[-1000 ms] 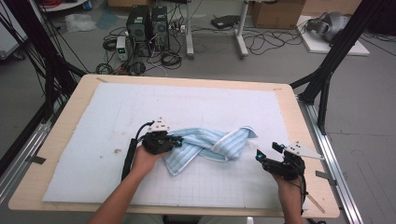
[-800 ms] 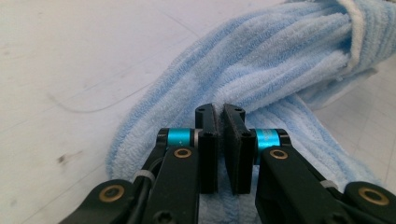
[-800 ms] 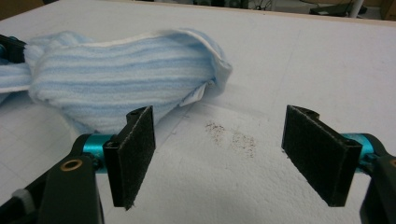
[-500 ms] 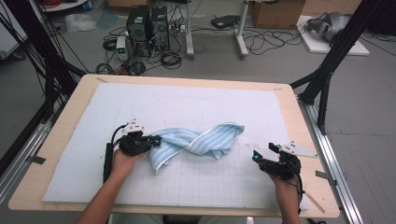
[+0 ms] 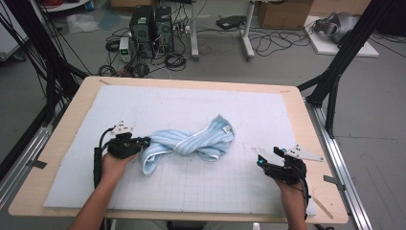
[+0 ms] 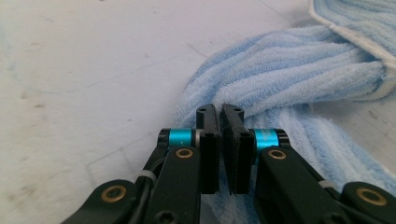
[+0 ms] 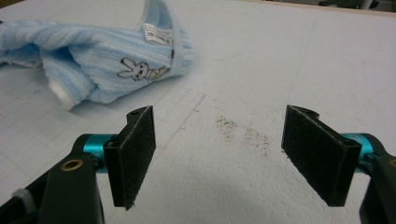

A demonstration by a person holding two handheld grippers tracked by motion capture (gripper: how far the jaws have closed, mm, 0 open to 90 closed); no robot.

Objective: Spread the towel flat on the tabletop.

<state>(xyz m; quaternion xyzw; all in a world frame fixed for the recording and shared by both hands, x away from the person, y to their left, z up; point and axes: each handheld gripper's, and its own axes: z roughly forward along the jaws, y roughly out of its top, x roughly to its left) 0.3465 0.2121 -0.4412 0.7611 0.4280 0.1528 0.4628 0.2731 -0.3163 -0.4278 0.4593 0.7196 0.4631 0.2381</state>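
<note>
A light blue striped towel (image 5: 191,141) lies twisted and bunched on the white grid mat (image 5: 249,110), left of the middle. My left gripper (image 5: 143,142) is at the towel's left end, its jaws shut on the cloth. In the left gripper view the jaws (image 6: 219,112) are pressed together where the towel (image 6: 289,70) bunches up. My right gripper (image 5: 261,160) rests low over the mat near the front right, well apart from the towel. Its black pads (image 7: 135,154) stand wide open with bare mat between them. The towel's end (image 7: 93,60), with a rabbit picture and a label, lies ahead to the left.
The mat covers a wooden table (image 5: 316,143) with a bare rim on all sides. A dark smudge (image 7: 243,133) marks the mat just ahead of the right gripper. Beyond the table, computer cases (image 5: 151,21), cables and black frame legs (image 5: 335,72) stand on the floor.
My left gripper has moved left across the mat, and the towel has been dragged left with it. The right gripper has stayed where it was.
</note>
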